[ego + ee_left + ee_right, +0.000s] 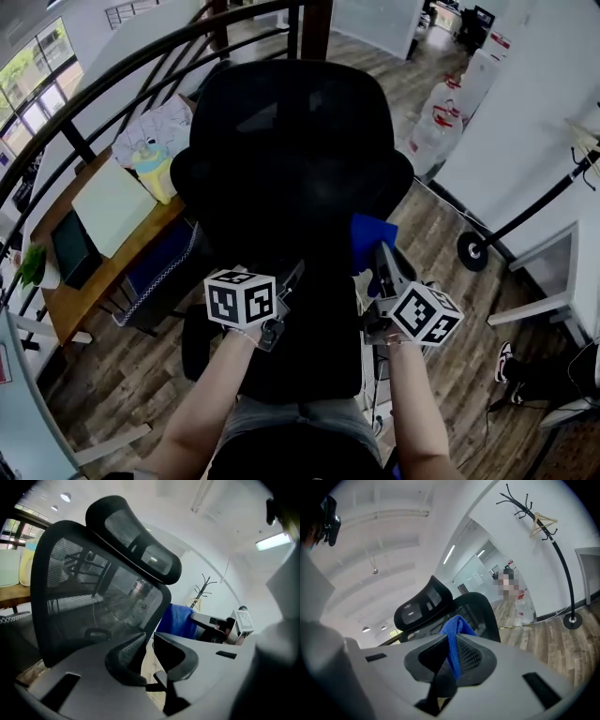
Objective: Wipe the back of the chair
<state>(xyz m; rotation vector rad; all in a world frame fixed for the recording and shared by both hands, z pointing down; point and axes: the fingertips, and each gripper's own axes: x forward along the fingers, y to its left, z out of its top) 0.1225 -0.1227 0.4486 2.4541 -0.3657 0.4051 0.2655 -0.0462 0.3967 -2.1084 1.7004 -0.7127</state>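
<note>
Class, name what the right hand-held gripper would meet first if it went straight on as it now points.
Likely the chair back, with the blue cloth clamped in its jaws touching first; depth is unclear.

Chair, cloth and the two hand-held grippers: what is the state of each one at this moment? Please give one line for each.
chair: upright, its mesh back turned toward the person.
blue cloth: bunched, clamped at one end, at the right edge of the chair's back.
left hand-held gripper: jaws slightly apart, nothing between them.
right hand-held gripper: jaws closed on the blue cloth.
</note>
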